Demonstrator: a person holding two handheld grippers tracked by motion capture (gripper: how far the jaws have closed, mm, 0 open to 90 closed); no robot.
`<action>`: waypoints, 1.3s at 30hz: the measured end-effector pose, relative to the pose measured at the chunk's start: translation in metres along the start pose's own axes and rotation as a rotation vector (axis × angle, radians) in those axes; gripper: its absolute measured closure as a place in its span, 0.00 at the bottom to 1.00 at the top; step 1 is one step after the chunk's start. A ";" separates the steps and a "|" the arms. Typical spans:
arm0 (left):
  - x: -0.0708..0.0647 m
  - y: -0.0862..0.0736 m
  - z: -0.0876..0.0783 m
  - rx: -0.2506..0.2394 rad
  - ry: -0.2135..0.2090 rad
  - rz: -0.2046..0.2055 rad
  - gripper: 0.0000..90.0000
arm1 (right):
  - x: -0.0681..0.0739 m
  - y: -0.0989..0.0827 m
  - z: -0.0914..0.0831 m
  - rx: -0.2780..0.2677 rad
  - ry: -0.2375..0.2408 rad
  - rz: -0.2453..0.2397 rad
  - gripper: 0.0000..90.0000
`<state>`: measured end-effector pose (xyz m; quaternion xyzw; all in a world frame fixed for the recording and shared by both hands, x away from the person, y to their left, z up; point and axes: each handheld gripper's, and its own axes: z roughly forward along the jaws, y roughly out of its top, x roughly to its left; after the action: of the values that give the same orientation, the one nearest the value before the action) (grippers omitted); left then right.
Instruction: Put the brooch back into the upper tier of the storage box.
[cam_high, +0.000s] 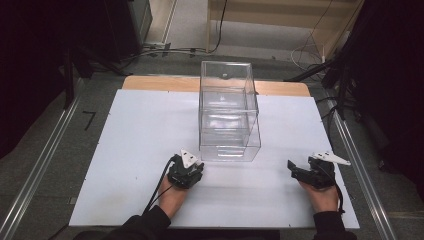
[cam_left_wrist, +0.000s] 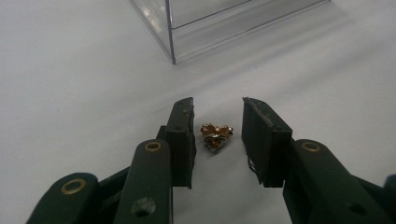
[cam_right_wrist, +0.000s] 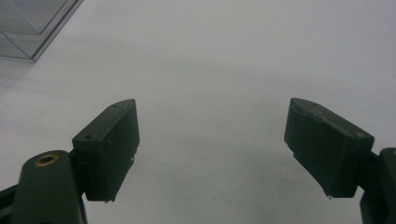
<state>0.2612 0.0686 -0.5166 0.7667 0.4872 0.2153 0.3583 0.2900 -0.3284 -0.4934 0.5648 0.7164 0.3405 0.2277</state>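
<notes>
I am working in what looks like a lab or recording studio, not a home. A white board (cam_high: 125, 165) covers the counter (cam_high: 160, 83), whose wooden edge shows at the back. Metal rails (cam_high: 42, 165) run along both sides on grey carpet (cam_high: 90, 100), black drapes (cam_high: 30, 65) hang to left and right, and loose cables (cam_high: 170, 50) trail over the floor behind.
</notes>
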 end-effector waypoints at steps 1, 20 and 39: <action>0.000 0.000 0.000 0.003 0.000 0.001 0.74 | 0.000 0.000 0.000 0.000 -0.001 0.000 0.18; -0.002 0.000 0.001 -0.001 0.020 -0.001 0.85 | 0.000 0.000 -0.001 0.000 0.000 0.003 0.19; 0.004 0.001 -0.001 -0.004 -0.012 -0.024 0.86 | -0.002 -0.001 -0.001 -0.005 0.006 0.001 0.19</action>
<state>0.2625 0.0722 -0.5150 0.7614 0.4940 0.2071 0.3652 0.2894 -0.3304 -0.4932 0.5637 0.7157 0.3443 0.2269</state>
